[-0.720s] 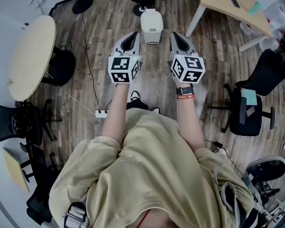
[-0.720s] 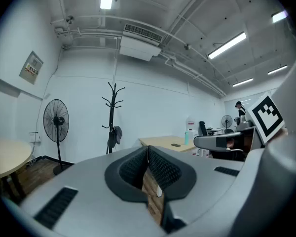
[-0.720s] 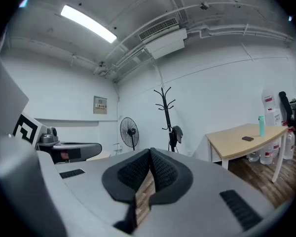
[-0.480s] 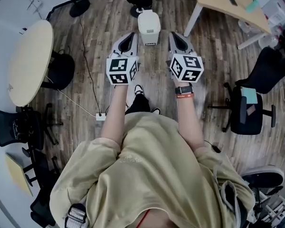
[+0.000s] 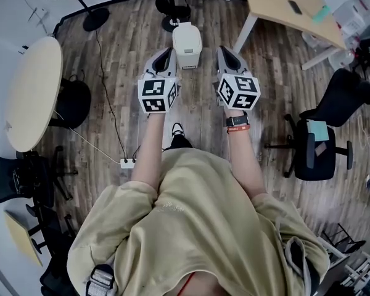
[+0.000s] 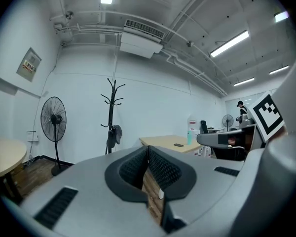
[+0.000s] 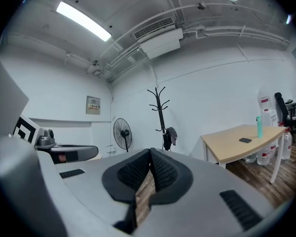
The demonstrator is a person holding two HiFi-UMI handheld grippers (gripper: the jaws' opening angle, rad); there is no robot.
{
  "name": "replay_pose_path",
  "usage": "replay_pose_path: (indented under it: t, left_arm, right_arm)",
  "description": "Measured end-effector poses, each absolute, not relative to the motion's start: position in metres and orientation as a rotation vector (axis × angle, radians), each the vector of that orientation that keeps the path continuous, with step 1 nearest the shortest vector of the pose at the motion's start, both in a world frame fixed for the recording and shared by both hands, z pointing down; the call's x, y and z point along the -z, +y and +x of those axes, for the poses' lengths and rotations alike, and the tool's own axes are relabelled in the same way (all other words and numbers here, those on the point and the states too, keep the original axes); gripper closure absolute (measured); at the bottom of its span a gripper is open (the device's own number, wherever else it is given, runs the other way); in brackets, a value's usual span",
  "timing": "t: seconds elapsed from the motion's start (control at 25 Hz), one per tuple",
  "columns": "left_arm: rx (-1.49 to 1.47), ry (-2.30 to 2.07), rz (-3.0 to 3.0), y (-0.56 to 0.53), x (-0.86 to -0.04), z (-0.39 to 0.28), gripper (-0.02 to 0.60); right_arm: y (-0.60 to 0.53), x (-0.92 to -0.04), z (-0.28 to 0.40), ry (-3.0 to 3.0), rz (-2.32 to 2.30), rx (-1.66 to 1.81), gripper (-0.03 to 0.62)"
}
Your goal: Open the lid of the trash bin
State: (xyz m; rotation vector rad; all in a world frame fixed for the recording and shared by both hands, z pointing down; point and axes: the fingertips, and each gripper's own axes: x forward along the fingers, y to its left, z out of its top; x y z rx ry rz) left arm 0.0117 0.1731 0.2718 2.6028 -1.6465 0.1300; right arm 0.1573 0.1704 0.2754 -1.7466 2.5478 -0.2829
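Trash bin being faced with its lid down, nothing being gripped.

The left gripper (image 5: 166,52) and right gripper (image 5: 224,50) are being held forward, each with jaws pressed together on nothing. The white trash bin (image 5: 187,45) is standing on the wood floor (image 5: 129,54) ahead, appearing between them in the head view. Its long axis is running away from the person, front apparently facing them. The hinge is judged to be at the far edge, so the lid (image 5: 187,37) is best raised from its near lip.

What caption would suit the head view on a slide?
Person holds left gripper and right gripper, both shut, toward a closed trash bin.
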Motion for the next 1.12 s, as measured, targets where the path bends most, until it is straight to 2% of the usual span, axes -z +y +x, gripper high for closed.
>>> replay_pose_path:
  t: [0.68, 1.12]
  left_arm:
    - [-0.13, -1.615, 2.616, 0.064, -0.272, -0.025, 0.557]
    - [-0.128, -1.559, 2.608, -0.008, -0.296, -0.091, 0.557]
  right_arm:
    - [0.064, -0.285, 0.112, 2.562, -1.769, 0.354, 0.591]
    - [-0.015, -0.312, 0.039, 2.583, -1.768, 0.382, 0.591]
